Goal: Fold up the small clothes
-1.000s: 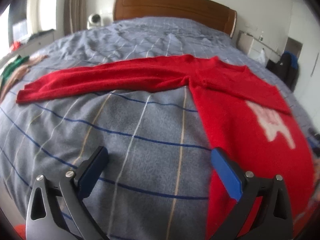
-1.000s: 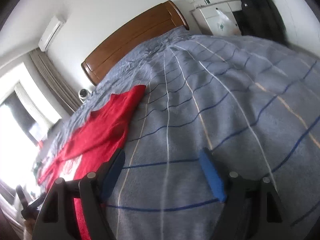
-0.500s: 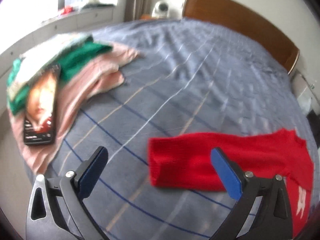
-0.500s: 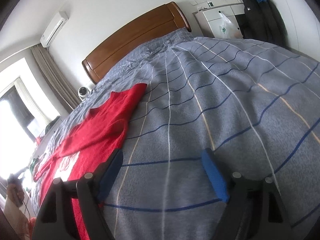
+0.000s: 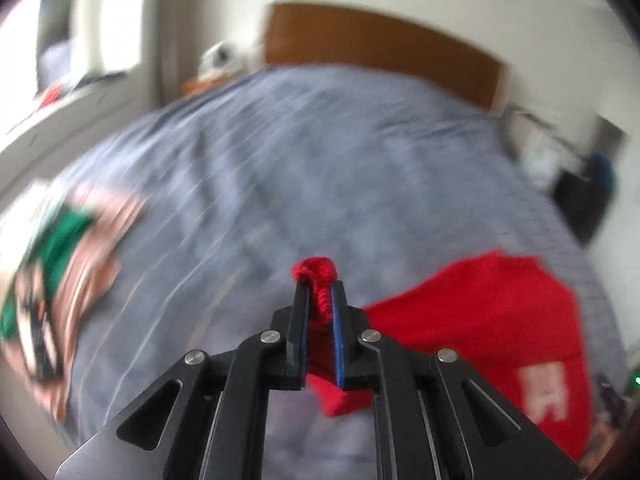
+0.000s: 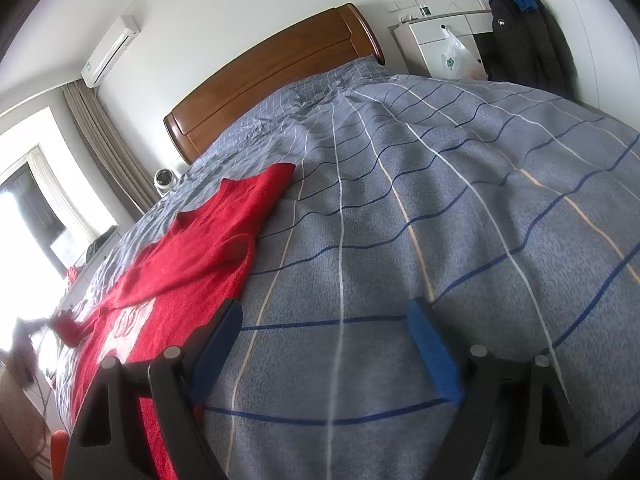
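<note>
A red sweater (image 5: 480, 312) with a white print lies spread on the grey checked bed cover (image 5: 320, 160). My left gripper (image 5: 320, 286) is closing, and its blue pads press on the sweater's sleeve cuff (image 5: 314, 270). The cuff bunches above the fingertips, lifted off the bed. In the right wrist view the sweater (image 6: 192, 260) lies to the left, its raised sleeve end (image 6: 66, 322) at the far left edge. My right gripper (image 6: 324, 316) hangs open over bare cover beside the sweater's hem, with nothing between its fingers.
A pile of green and pink clothes (image 5: 60, 248) with a dark phone-like object on it lies at the bed's left edge. The wooden headboard (image 6: 272, 76) is at the far end. A white cabinet (image 6: 448, 48) and a hanging dark jacket (image 6: 516, 36) stand beyond the bed's right side.
My left gripper went from wide open to closed on the sleeve cuff and rose with it; its view is blurred by motion. The right gripper has stayed in place.
</note>
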Demonstrator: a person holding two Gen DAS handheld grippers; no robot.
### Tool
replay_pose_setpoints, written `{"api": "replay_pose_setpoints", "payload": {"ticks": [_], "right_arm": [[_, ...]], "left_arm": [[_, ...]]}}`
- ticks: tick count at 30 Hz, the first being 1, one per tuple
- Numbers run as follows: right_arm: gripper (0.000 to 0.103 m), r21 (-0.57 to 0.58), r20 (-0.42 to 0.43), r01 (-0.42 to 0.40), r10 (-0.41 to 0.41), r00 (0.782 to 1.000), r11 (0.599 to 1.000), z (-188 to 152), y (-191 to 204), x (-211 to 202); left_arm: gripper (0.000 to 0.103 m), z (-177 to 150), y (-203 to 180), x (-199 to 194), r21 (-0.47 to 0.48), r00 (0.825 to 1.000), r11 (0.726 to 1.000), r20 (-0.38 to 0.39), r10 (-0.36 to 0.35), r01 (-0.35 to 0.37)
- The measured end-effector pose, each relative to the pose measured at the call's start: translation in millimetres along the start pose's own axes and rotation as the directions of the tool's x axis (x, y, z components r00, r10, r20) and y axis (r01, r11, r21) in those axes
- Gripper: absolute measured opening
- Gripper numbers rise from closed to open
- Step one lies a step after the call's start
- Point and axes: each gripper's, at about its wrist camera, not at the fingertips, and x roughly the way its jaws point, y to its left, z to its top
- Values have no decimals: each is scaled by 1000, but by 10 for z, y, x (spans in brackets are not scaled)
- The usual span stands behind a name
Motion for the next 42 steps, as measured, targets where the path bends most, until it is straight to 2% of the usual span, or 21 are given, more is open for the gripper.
{"api": "replay_pose_setpoints", "payload": {"ticks": [3, 7, 11, 15, 16, 17, 18, 19, 21, 24, 25, 27, 28, 29, 31, 33, 37, 38, 39, 40, 42], "right_arm": [[84, 0, -1, -1, 1, 1000, 1000, -4, -1, 1], [84, 8, 4, -12, 12, 1000, 1000, -3, -30, -4], [84, 10, 8, -18, 18, 1000, 1000, -7, -42, -6], [84, 13, 10, -29, 28, 1000, 1000, -17, -59, -19], [85, 14, 12, -32, 32, 999, 999, -17, -68, -21], [85, 15, 13, -35, 35, 999, 999, -18, -69, -23], [85, 15, 13, -37, 37, 999, 999, -24, -70, -26], [85, 16, 13, -38, 38, 999, 999, -24, -71, -26], [85, 16, 13, -42, 41, 999, 999, -23, -75, -30], [87, 16, 3, -55, 55, 998, 998, -10, -74, -25], [87, 14, -7, -57, 57, 998, 998, 2, -68, -28], [87, -21, -39, -8, 7, 999, 1000, 58, 22, -80], [87, -68, -43, 32, -35, 998, 997, 120, 118, -126], [87, -116, -31, 74, -78, 996, 990, 193, 213, -151], [90, -216, 14, 168, -169, 986, 962, 385, 412, -146], [102, -264, 31, 255, -256, 966, 930, 633, 524, 15], [103, -246, -98, 322, -354, 930, 914, 904, 319, 673], [103, -249, -134, 340, -380, 915, 907, 873, 220, 845], [103, -254, -189, 356, -407, 894, 899, 788, 113, 1018], [103, -240, -230, 339, -393, 890, 909, 726, 33, 1115], [103, -231, -192, 346, -392, 900, 909, 747, 39, 1043]], "left_arm": [[8, 313, -903, -108, 135, 992, 983, 28, -126, 121], [8, 396, -1801, 42, 232, 971, 944, -7, -241, 236], [8, 104, -2646, 483, 277, 939, 898, -102, -327, 343], [16, -365, -3152, 956, 278, 913, 872, -194, -359, 402], [24, -460, -3228, 1034, 274, 907, 870, -216, -361, 411], [33, -612, -3322, 1137, 263, 889, 860, -269, -370, 437], [58, -674, -3324, 1206, 254, 881, 859, -299, -368, 445], [73, -731, -3348, 1178, 250, 881, 865, -314, -354, 436], [78, -785, -3156, 1036, 259, 905, 882, -276, -324, 395], [100, -802, -2564, 727, 252, 929, 900, -199, -312, 356], [102, -822, -2362, 639, 253, 943, 912, -161, -291, 325], [102, -847, -1838, 532, 266, 981, 945, -85, -175, 191], [102, -849, -1556, 568, 261, 993, 959, -70, -93, 108], [102, -847, -1412, 628, 250, 997, 966, -68, -45, 60], [102, -822, -1020, 852, 196, 994, 978, -72, 81, -66], [102, -822, -750, 1128, 139, 981, 977, -87, 172, -159], [103, -900, -522, 1624, 85, 967, 983, -182, 178, -165], [103, -918, -460, 1711, 67, 960, 986, -228, 164, -152], [103, -903, -454, 1708, 57, 962, 987, -222, 159, -150], [103, -902, -463, 1688, 61, 962, 986, -218, 166, -156], [103, -921, -531, 1691, 92, 957, 980, -215, 192, -176]]}}
